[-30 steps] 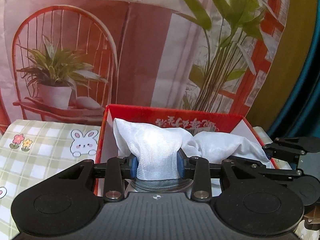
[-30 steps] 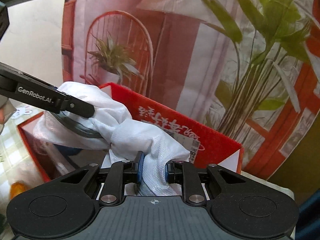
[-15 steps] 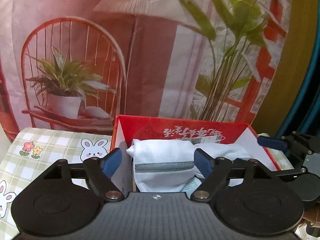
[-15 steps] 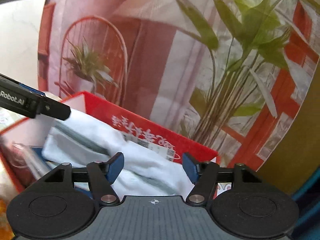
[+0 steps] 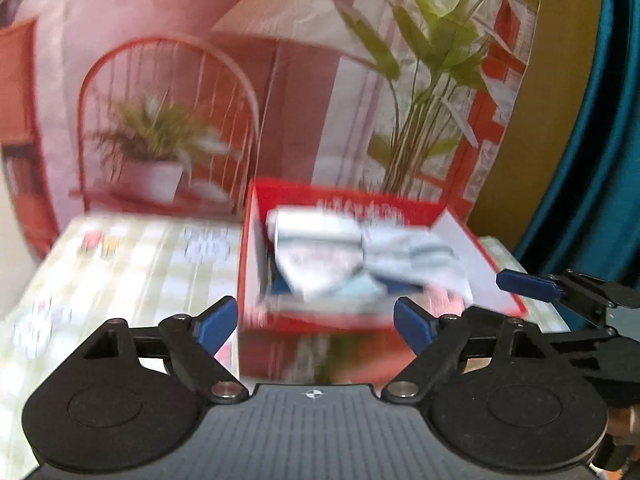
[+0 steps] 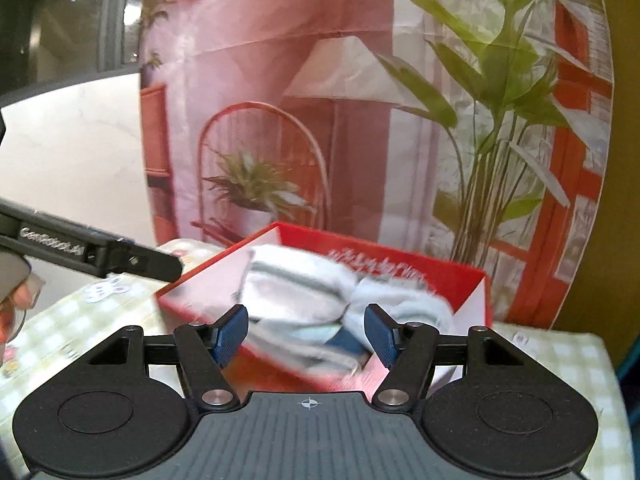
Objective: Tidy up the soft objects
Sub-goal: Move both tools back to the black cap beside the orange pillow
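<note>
Both shots are pretty smeared. The white cloth (image 5: 360,256) sits bunched in the red box (image 5: 480,248) on the counter (image 5: 132,264), with something blue under it I can't make out. Left tongs (image 5: 316,324) are opening, right tongs (image 6: 306,334) spread apart, and neither holds anything.

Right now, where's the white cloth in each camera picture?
Left wrist view: the white cloth lies in the red box, a little right of centre, above the open jaws.
Right wrist view: the white cloth lies in the red box, near the centre, just beyond the jaws.
Shared landmark: the red box's back wall with white lettering.
</note>
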